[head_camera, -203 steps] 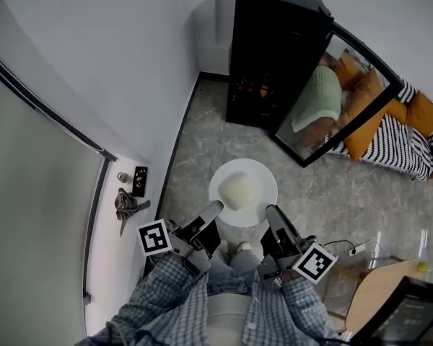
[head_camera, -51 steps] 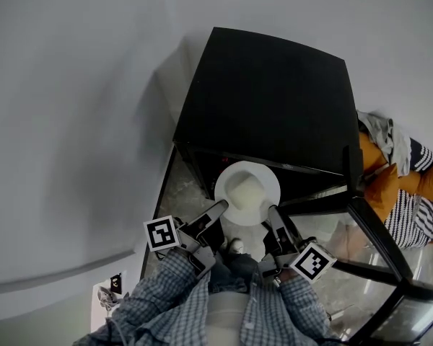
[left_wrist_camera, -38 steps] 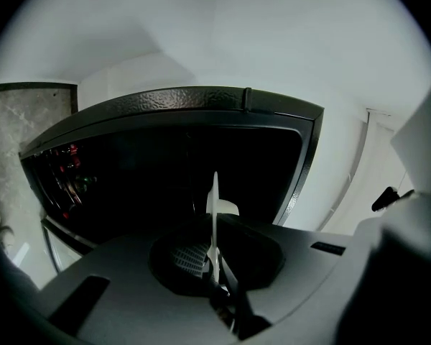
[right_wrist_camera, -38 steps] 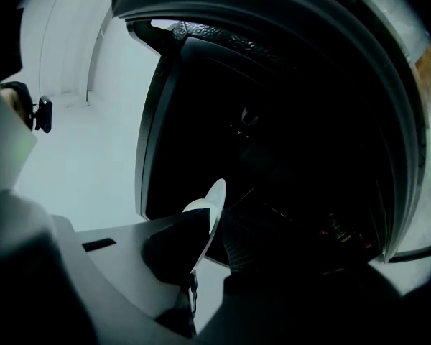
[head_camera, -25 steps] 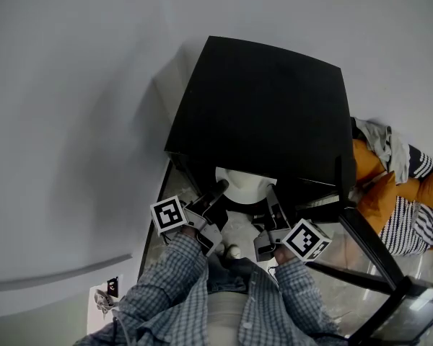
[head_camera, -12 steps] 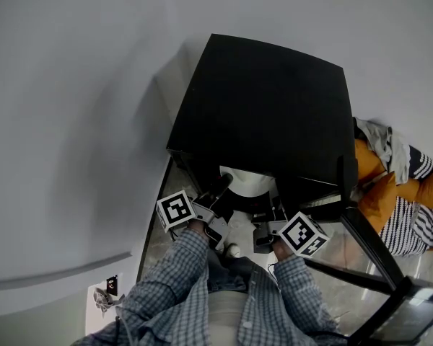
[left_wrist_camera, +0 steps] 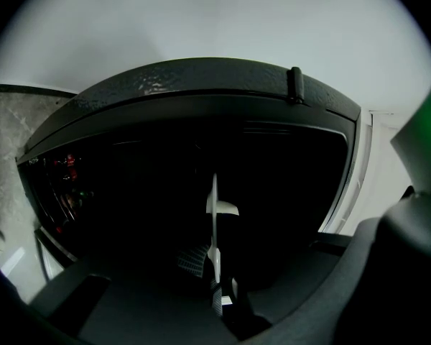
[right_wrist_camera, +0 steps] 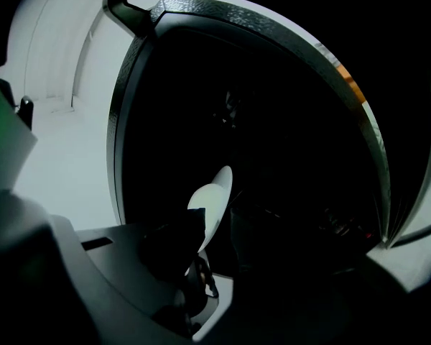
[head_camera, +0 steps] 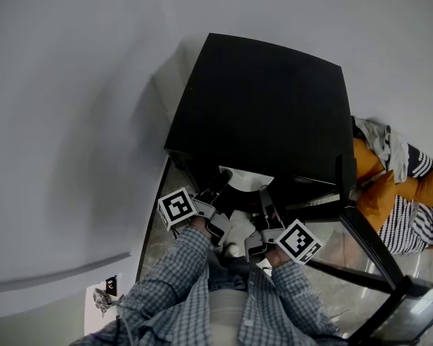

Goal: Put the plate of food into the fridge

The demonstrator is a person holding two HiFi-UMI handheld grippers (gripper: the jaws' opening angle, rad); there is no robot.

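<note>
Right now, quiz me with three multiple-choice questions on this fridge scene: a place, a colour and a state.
1. Where is the plate? A: on a table. B: at the fridge's open front, partly under its top. C: on the fridge's top.
2. What colour is the fridge? A: black. B: white. C: orange.
3. How are the left gripper and right gripper? A: both open. B: only one holds the plate. C: both shut on the plate.
Answers: B, its white rim pokes out from under the fridge's top; A, top and frame are black; C, each gripper view shows jaws clamped on the rim.
</note>
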